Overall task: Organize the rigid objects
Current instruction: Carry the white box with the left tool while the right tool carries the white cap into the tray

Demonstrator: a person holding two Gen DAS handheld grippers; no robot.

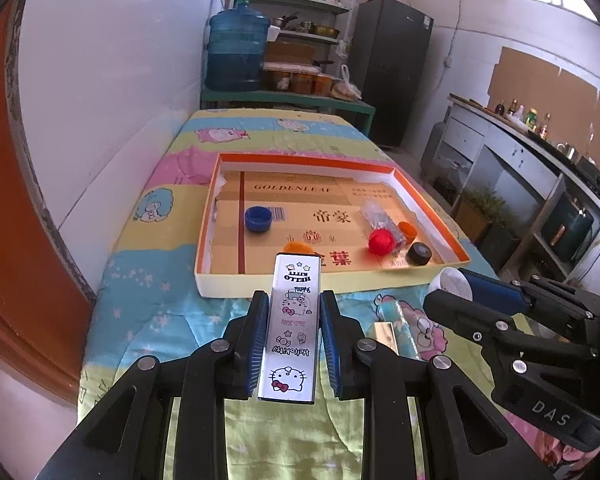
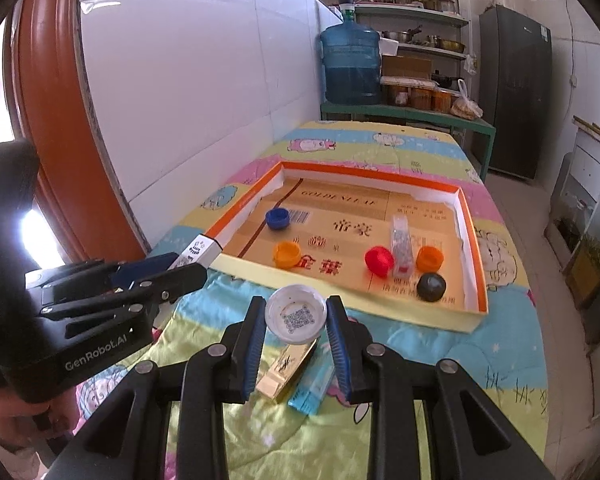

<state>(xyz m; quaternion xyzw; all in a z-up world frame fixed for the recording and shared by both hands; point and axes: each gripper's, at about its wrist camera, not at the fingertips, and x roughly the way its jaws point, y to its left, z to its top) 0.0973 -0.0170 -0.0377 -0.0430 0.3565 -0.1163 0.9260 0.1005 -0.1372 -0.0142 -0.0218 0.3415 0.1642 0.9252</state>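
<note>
Left claw (image 1: 294, 316): clamped on the white case (image 1: 292, 328).
Right claw (image 2: 296, 320): pinching the white cap (image 2: 296, 317) — a shallow hold.
Risk: cap slips before the tray (image 2: 474, 320) — lands on the bench.

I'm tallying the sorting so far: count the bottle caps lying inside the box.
5: blue cap far left, orange cap near left, red cap centre, second orange cap and black cap at right. None seems hidden.

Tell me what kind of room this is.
Probably a home kitchen or storeroom. A water jug stands by shelves of jars and pots, a dark fridge is beside them, and a counter with bottles runs along the wall.
</note>
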